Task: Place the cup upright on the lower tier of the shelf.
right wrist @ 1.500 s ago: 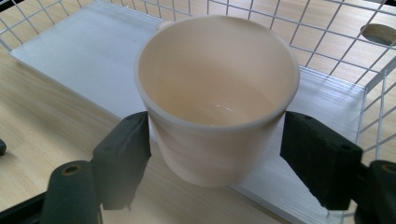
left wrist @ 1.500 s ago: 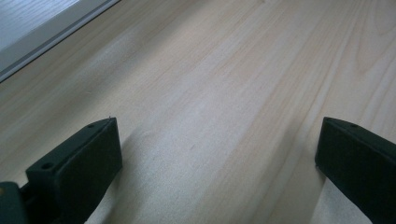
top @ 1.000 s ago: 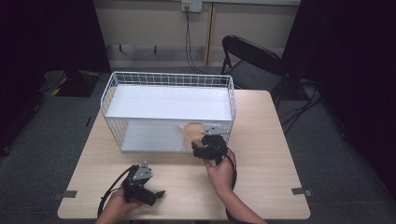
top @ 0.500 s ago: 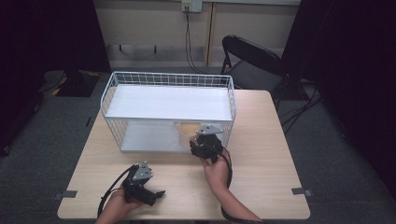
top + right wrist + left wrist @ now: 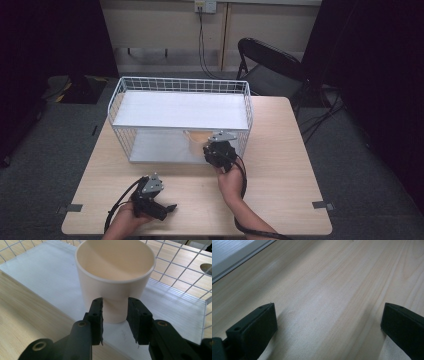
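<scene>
The cream cup (image 5: 115,280) stands upright on the lower white shelf (image 5: 45,277) of the wire rack (image 5: 180,87), at the shelf's near edge toward the rack's right end. The right claw (image 5: 115,315) sits just in front of the cup, low by its base. Its jaws have just been closing, and they now stand narrow, narrower than the cup's base, with their tips at or just short of the wall; whether they touch it I cannot tell, and they hold nothing. So the step looks like either a release just finished or a grasp that is set too narrow.

The left claw (image 5: 161,210) rests at the near left of the table (image 5: 280,165), its jaws wide apart over bare wood and empty.

If the cup is to be lifted out, the next move calls for spreading the right jaws wider than the base, pushing forward so the pads straddle the wall, then squeezing gently; a hard pinch could tip the cup.
</scene>
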Motion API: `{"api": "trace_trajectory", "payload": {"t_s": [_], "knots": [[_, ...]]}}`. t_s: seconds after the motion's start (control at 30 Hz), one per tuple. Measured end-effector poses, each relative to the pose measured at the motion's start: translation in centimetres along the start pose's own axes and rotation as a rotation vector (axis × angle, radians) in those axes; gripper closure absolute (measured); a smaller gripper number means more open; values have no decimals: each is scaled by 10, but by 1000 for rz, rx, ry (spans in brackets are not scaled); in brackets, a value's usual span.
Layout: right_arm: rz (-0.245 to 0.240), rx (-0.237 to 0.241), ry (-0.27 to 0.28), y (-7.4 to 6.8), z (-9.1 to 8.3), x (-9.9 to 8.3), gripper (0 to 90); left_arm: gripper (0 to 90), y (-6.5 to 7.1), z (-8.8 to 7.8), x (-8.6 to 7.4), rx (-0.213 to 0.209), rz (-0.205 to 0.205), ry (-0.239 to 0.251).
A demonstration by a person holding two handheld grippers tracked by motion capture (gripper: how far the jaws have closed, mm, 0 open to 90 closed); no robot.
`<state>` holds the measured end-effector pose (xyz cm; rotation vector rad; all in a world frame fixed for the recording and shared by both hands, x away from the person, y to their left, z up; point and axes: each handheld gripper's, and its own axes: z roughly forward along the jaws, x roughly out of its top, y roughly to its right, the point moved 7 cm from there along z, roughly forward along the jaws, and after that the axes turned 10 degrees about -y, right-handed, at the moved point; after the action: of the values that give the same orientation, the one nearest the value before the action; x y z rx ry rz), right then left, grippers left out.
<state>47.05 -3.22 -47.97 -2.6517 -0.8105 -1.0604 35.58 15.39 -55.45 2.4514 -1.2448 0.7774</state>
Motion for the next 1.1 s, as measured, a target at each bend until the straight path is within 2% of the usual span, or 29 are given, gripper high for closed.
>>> {"api": "trace_trajectory", "payload": {"t_s": [0.1, 0.37, 0.47, 0.6, 0.87, 1.1], "knots": [[-2, 7, 6, 0, 0, -1, 632, 0, 0, 0, 0, 0, 0, -2], [-6, 38, 38, -3, -9, -5, 310, 0, 0, 0, 0, 0, 0, 0], [-9, 66, 40, -4, -14, -6, 238, 0, 0, 0, 0, 0, 0, 0], [-32, 79, 51, -7, -20, -7, 162, 0, 0, 0, 0, 0, 0, -1], [-54, 128, 48, -11, -26, -15, 136, 0, 0, 0, 0, 3, -5, 0], [-50, 147, 38, -4, -30, -26, 134, 0, 0, 0, 0, 3, -5, 0]]}}
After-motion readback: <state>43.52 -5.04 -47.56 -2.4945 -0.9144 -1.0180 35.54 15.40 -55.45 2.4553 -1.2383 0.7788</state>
